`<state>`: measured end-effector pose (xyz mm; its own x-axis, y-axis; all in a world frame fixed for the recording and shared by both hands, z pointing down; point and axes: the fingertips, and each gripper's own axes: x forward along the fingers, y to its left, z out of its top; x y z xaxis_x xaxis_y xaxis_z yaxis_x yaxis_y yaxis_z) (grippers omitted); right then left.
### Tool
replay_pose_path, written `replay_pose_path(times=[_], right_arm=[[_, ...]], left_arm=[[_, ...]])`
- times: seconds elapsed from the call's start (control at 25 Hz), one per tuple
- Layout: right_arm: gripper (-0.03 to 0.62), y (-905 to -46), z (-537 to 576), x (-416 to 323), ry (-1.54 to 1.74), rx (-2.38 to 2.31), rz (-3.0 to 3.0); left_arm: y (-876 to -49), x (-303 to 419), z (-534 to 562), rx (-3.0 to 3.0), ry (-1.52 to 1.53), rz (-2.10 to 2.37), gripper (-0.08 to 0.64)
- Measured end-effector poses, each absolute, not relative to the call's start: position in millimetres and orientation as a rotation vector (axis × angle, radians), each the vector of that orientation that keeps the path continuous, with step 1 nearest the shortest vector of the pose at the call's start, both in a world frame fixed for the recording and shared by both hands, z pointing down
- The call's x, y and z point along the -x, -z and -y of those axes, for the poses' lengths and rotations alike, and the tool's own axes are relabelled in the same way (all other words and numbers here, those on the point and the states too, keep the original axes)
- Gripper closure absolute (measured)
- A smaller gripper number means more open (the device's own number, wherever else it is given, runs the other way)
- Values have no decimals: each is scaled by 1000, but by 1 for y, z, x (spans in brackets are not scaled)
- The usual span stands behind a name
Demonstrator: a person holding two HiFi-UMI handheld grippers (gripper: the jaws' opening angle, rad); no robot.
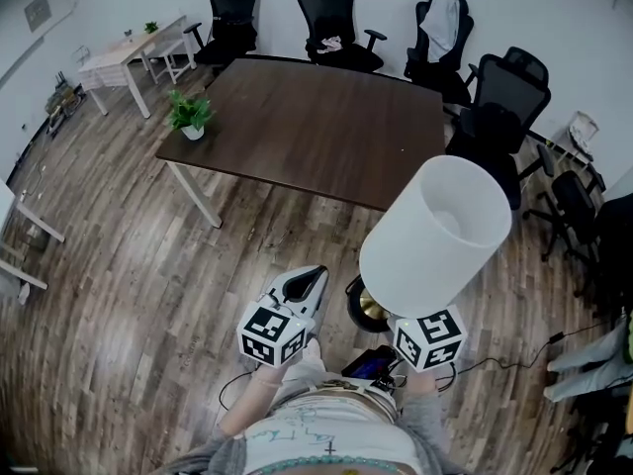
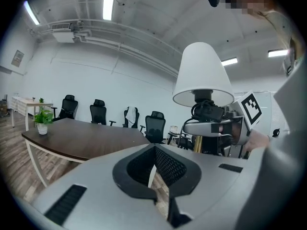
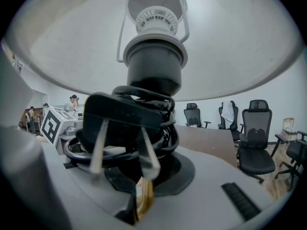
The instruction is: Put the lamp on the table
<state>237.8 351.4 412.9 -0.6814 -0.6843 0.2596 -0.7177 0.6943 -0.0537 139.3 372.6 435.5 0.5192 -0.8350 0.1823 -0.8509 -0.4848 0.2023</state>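
Both closed: left hand-held gripper (image 2: 153, 176) empty, right hand-held gripper (image 3: 139, 195) clamping the lamp (image 1: 435, 236), seemingly its stem. Mid-carry; next, reach the counter (image 1: 307, 127), upper centre, and lower it.

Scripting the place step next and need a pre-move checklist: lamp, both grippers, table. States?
1. Right gripper shut on lamp: ok.
2. Left gripper shut, nothing in it: ok.
3. Cord coiled on the lamp, plug up by the coil: ok.
4. Lamp above table: not ok, it hangs over the floor, short of the near edge.
5. Landing spot free: ok, only a plant at the far left corner.
6. Lamp base level: cannot tell, the shade hides most of it.
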Motion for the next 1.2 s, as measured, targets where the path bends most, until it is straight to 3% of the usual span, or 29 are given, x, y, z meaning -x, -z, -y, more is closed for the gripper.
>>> replay_pose_path(times=[1.2], right_arm=[[560,-417,-264,-153,-238,-1047,2741]], left_arm=[[-447,-49,-313,-2424,-81,1498,549]])
